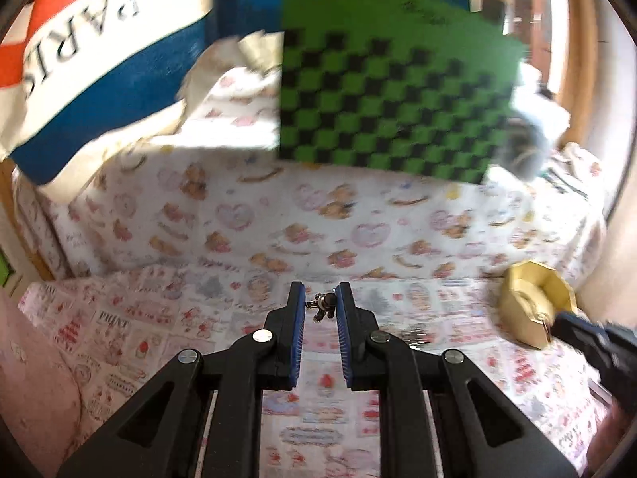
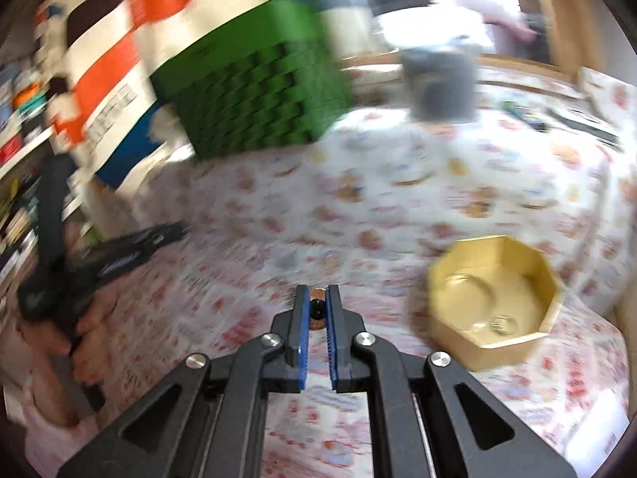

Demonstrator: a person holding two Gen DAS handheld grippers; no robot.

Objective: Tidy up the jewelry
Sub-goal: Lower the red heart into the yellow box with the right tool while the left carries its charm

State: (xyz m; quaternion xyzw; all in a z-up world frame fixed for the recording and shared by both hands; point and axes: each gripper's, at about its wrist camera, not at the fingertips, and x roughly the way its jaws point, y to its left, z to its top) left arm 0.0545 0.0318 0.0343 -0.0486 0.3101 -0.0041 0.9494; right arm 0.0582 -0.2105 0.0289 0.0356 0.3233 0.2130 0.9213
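Gold is your landmark: the octagonal gold tin (image 2: 497, 298) sits open on the printed cloth (image 2: 358, 207), with one small ring-like piece (image 2: 502, 323) lying on its floor near the front wall.

Your right gripper (image 2: 317, 306) points forward and slightly down over the cloth, to the left of the tin and near it. Its blue-padded jaws are drawn close on a small earring (image 2: 317, 310) with a dark bead and a coppery disc, so it is grasping that piece just above the cloth. The view is smeared by motion blur, so finer detail of the earring cannot be made out.

Your left gripper (image 1: 321, 306) is held level and low over the cloth, well to the left of the tin (image 1: 533, 302). Its jaws are closed onto a small metal charm (image 1: 323, 304) with a dark bead, pinched crosswise between the pads near the tips. In the right wrist view this gripper (image 2: 175, 231) shows far left of the tin, your hand (image 2: 85, 342) wrapped around its handle, tips aimed toward the middle of the cloth.

Behind the tin, at the back of the cloth, a green-and-black checkered board (image 1: 390, 91) leans upright, with a striped bag (image 1: 79, 63) printed PARIS to its left.
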